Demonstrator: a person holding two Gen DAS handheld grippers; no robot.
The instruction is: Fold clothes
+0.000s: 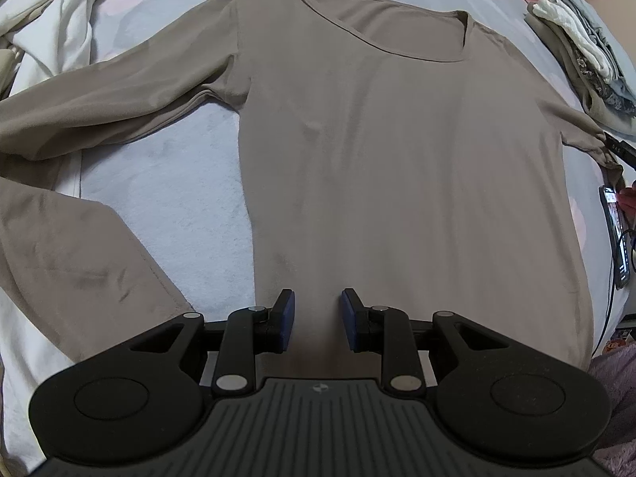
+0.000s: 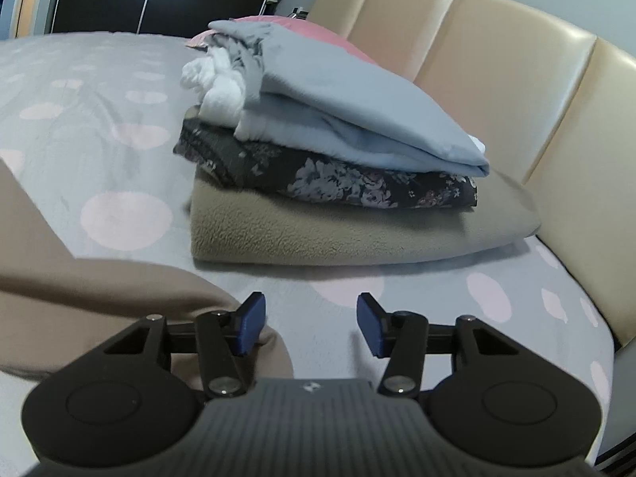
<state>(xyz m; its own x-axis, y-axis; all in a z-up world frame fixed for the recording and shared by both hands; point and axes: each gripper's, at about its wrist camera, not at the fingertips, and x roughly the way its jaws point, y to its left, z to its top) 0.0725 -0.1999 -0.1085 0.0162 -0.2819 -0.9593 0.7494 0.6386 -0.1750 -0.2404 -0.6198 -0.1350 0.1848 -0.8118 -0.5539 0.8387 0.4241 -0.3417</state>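
Observation:
A taupe long-sleeve shirt (image 1: 377, 139) lies flat, front up, on the grey bed cover (image 1: 167, 198), neckline far from me. Its left sleeve (image 1: 99, 107) stretches out to the left. My left gripper (image 1: 318, 320) is open and empty, hovering over the shirt's lower hem near its middle. In the right wrist view, the end of the shirt's right sleeve (image 2: 119, 302) lies on the bed under my right gripper (image 2: 311, 328), which is open and empty; its left pad is over the cuff.
A stack of folded clothes (image 2: 318, 159) sits on the bed near the beige headboard (image 2: 516, 79); it also shows in the left wrist view (image 1: 576, 51). White garments (image 1: 51, 20) lie at far left. Another taupe garment (image 1: 71, 262) lies at near left. A phone (image 1: 616, 234) with cables sits at the right edge.

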